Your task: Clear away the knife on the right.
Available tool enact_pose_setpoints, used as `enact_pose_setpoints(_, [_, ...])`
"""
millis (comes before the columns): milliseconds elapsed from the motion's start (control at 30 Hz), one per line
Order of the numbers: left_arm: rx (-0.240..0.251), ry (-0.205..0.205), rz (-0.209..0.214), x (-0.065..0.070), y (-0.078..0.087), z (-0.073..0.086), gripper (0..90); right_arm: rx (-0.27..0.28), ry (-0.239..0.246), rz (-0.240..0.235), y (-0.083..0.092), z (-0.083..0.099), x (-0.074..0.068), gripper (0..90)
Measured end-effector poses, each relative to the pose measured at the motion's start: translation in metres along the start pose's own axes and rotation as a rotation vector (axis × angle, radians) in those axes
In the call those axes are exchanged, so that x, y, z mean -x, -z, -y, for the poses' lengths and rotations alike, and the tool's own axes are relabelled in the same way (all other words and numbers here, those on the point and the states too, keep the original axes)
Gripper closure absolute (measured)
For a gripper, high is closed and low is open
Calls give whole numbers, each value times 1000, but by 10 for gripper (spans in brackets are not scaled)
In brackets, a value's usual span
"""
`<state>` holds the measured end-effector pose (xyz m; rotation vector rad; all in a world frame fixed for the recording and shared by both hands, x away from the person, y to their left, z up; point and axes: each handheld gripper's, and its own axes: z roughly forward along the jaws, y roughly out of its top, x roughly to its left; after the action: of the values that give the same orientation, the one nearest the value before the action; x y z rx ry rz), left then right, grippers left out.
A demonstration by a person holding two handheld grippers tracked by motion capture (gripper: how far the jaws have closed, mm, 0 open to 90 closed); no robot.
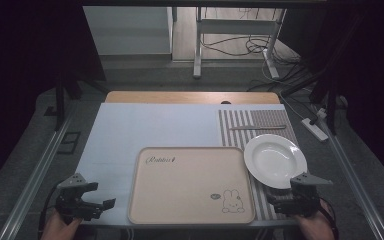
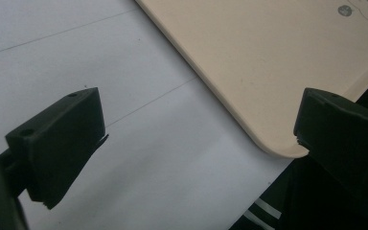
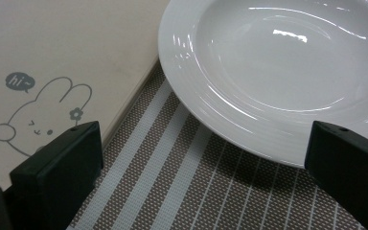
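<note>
Right gripper (image 3: pixel 201 177): jaws wide apart, nothing between them; I see it low over the striped placemat (image 3: pixel 182 191), just short of the near rim of the white plate (image 3: pixel 287 72).
Left gripper (image 2: pixel 196 143): jaws wide, empty; poised over the white table sheet (image 2: pixel 76 57) beside the tray's near left corner.
Plate position: on the placemat at the table's right, its left edge just overlapping or touching the beige tray (image 1: pixel 190 185); I cannot tell which.
Step in hand, my judgement: reaching for the plate with the right gripper.
Method advised: I would bring one jaw under the rim and one over it, bite on the near edge and close slowly, since the glazed rim looks slippery; lift level before moving toward the tray.
Tray: bare, rabbit drawing at its near right corner.
Other items: a slim utensil (image 1: pixel 258 127) lies at the placemat's far end, well apart from the plate.
Surface: white sheet over a wooden tabletop (image 1: pixel 190 97).
Room: dim; grey floor, table legs and loose cables (image 1: pixel 250 45) beyond the table.
</note>
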<state>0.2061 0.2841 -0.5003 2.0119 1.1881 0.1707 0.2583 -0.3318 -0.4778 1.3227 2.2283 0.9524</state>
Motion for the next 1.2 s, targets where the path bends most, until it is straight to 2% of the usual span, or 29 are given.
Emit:
enact_pose_setpoints(333, [3, 5, 5, -1, 0, 0, 31, -11, 2, -10, -1, 0, 0, 9])
enact_pose_setpoints(467, [2, 5, 5, -1, 0, 0, 31, -9, 12, -43, -1, 0, 0, 69])
enact_pose_setpoints(733, [1, 6, 4, -1, 0, 0, 31, -21, 6, -43, -2, -1, 0, 35])
enact_pose_setpoints(967, [0, 7, 2, -1, 0, 0, 31, -40, 30, -36, -3, -2, -2, 11])
enact_pose_setpoints(1200, [-1, 8, 1, -1, 0, 0, 31, -29, 43, -38, -2, -4, -3, 3])
